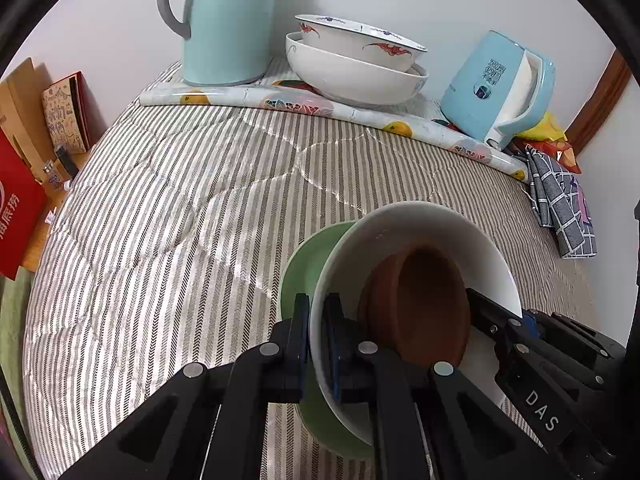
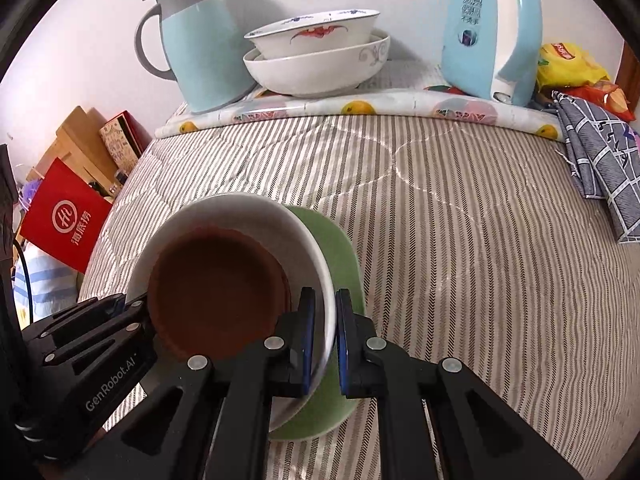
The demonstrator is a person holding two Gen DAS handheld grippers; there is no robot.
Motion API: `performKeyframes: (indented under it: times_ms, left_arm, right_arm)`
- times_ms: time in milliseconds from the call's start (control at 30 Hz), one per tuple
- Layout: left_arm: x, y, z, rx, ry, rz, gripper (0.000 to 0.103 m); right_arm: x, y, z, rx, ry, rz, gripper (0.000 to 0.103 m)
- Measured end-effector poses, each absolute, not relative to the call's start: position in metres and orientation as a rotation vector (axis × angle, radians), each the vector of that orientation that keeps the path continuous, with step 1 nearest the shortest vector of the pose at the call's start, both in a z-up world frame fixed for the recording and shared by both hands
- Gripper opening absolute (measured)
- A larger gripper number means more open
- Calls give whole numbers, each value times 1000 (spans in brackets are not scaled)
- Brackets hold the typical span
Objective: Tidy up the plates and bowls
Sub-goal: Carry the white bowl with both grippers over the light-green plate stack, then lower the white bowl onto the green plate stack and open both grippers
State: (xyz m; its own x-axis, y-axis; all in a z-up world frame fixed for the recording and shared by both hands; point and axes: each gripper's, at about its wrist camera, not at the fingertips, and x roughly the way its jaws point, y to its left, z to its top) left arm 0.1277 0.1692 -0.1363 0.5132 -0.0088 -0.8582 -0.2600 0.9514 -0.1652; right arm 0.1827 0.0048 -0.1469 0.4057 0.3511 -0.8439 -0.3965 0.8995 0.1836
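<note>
White bowl (image 1: 420, 232) clamped at both rims over the striped bench (image 1: 160, 220).

The left tongs (image 1: 316, 336) are closed on the bowl's left wall, one finger outside and one inside; the right tongs (image 2: 325, 332) are closed on the opposite wall in the same way. A brown dish (image 1: 424, 304) is nested inside the bowl, between the two tongs, and a green plate (image 1: 304, 264) is seen beneath it; whether the plate is pinched too cannot be told. The stack is tilted toward the cameras. Two stacked bowls (image 2: 320, 60) are set well apart at the far edge, between a jug (image 2: 200, 48) and a kettle (image 2: 492, 36).
</note>
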Motion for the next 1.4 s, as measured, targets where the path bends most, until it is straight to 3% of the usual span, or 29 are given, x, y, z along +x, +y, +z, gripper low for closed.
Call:
performKeyframes:
  times_ms: [867,1000,1400]
  left_arm:
    - [119,172,-127,-302,1016,161,15]
    - [113,172,-121,-287,1013,191,24]
    - [84,160,-92,-283,965,181,24]
  right_arm:
    - [170,-10,-135,-42,1024,516,17]
    - [162,-14,-131,-41,1013,521,17]
    - [129,-32,-112,-59,966,529,19]
